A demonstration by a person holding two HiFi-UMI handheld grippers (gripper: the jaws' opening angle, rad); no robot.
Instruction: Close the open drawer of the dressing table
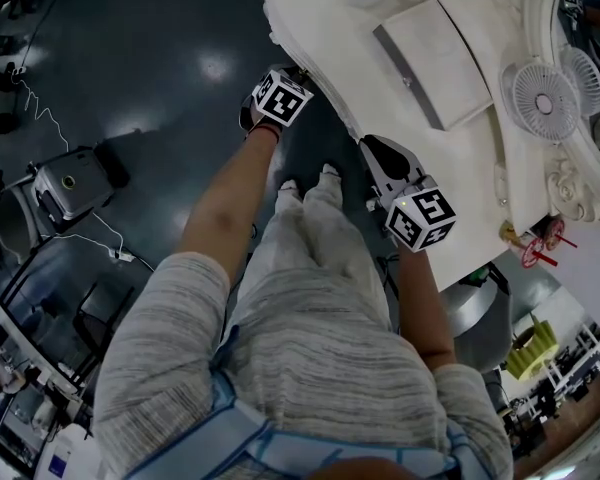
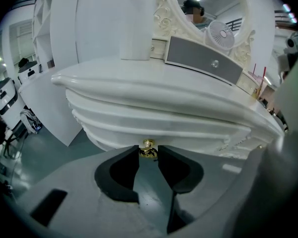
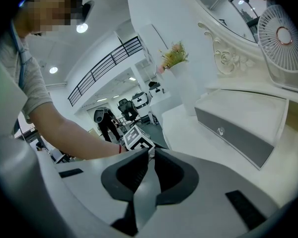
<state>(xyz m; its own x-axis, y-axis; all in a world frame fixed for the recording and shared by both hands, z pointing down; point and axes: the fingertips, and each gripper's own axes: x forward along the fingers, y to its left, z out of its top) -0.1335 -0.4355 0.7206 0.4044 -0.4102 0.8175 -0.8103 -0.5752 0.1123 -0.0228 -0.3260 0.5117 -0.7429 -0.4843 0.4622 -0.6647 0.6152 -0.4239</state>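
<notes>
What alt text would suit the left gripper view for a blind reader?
The left gripper, jaws apart, has a small brass knob at its tips, on the curved white front of a dressing table. A grey-fronted box and small fan sit on top.

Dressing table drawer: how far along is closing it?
Done: the left gripper is at the brass knob of the drawer, which sits at the tips of its parted fingers. In hand: nothing gripped; the right gripper is open and empty. Left: pushing the drawer flush; how far it sticks out I can't tell.
</notes>
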